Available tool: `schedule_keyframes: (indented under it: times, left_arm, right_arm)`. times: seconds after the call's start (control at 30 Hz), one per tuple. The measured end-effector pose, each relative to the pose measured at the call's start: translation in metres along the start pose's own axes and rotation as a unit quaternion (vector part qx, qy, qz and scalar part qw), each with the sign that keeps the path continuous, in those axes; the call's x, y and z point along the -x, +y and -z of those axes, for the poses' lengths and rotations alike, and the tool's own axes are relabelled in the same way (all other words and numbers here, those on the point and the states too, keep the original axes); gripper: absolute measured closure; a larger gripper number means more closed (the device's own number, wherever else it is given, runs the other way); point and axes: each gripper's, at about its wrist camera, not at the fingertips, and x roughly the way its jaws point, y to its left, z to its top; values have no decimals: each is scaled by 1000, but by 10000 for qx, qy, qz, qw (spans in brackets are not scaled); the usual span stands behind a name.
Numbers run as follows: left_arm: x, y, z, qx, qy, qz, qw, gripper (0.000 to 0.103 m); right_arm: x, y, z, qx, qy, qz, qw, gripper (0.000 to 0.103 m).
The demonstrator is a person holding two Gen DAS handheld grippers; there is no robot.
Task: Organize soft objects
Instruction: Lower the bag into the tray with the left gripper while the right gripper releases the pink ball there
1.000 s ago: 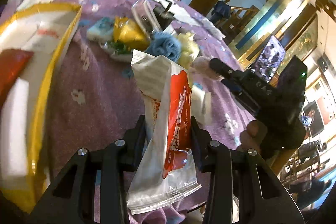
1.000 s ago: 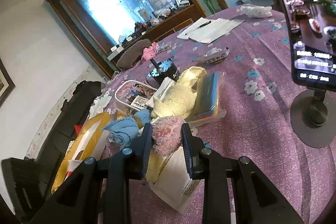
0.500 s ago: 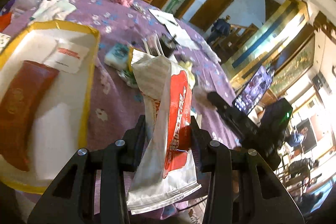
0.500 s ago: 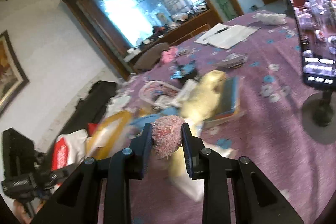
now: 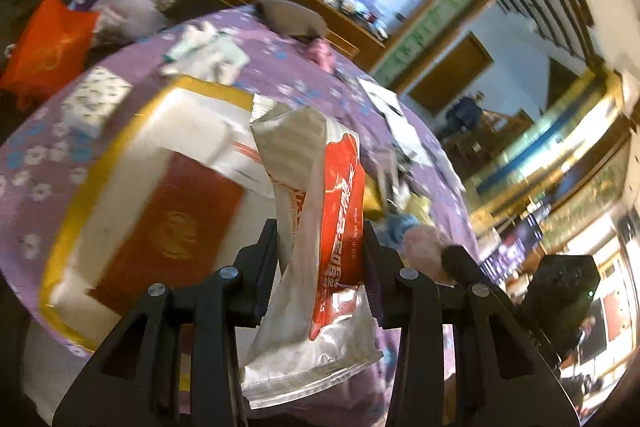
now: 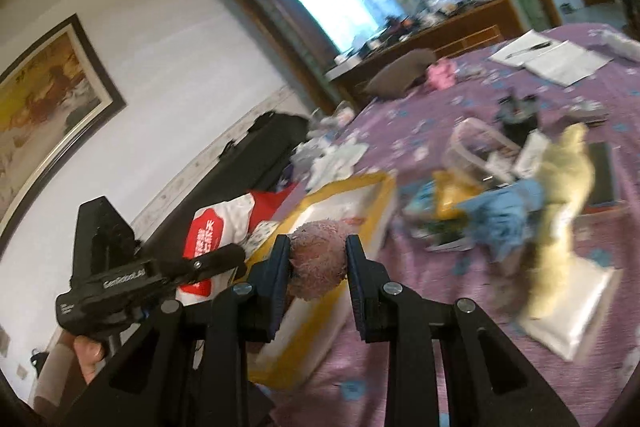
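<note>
Both hand-held grippers have swung from the clutter toward the yellow-rimmed box [image 5: 120, 163] at the desk [image 6: 440, 115] edge. The left hand-held gripper [image 5: 320, 247] is clamped on the wet-wipe pack [image 5: 320, 211] above the box; the right hand-held gripper [image 6: 318, 267], angled downward, is clamped on the pink plush ball [image 6: 318, 257] at the box rim.

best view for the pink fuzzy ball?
Right wrist: the pink fuzzy ball sits centred, close and fairly sharp, clamped in the right gripper jaws. Left wrist shows it only as a small blurred patch at the right, partly behind the gripper's tip.

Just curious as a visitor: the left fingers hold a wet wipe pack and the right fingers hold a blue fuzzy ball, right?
Not quite. The wet wipe pack part is right, but the fuzzy ball is pink, not blue. The right wrist view shows it pinched between the right fingers.
</note>
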Motion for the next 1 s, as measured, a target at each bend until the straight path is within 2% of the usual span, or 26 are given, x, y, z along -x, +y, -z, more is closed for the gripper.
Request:
schedule_keyframes:
  times: [0.13, 0.3, 0.7, 0.87, 0.9, 1.0]
  left_arm:
    - [5, 23, -3, 197, -75, -264, 9994, 65]
    - [1, 42, -1, 354, 13, -473, 9983, 65]
    - [-15, 52, 1, 243, 311, -900, 9952, 64]
    - [-20, 61, 2, 514, 453, -666, 9954, 63]
    - [-19, 63, 2, 609, 455, -582, 9954, 57]
    - [-16, 65, 1, 793, 328, -428, 9954, 45]
  right_arm:
    - [-22, 11, 2, 59, 246, -120, 9996, 76]
    - [-43, 13, 4, -8, 470, -155, 9988, 76]
    - [-77, 32, 15, 236, 856, -91, 9960, 73]
    - [-79, 34, 21, 351, 865, 26, 9956, 72]
    - [-78, 33, 22, 344, 864, -20, 9957, 69]
    - [-76, 32, 20, 321, 789, -37, 9964, 53]
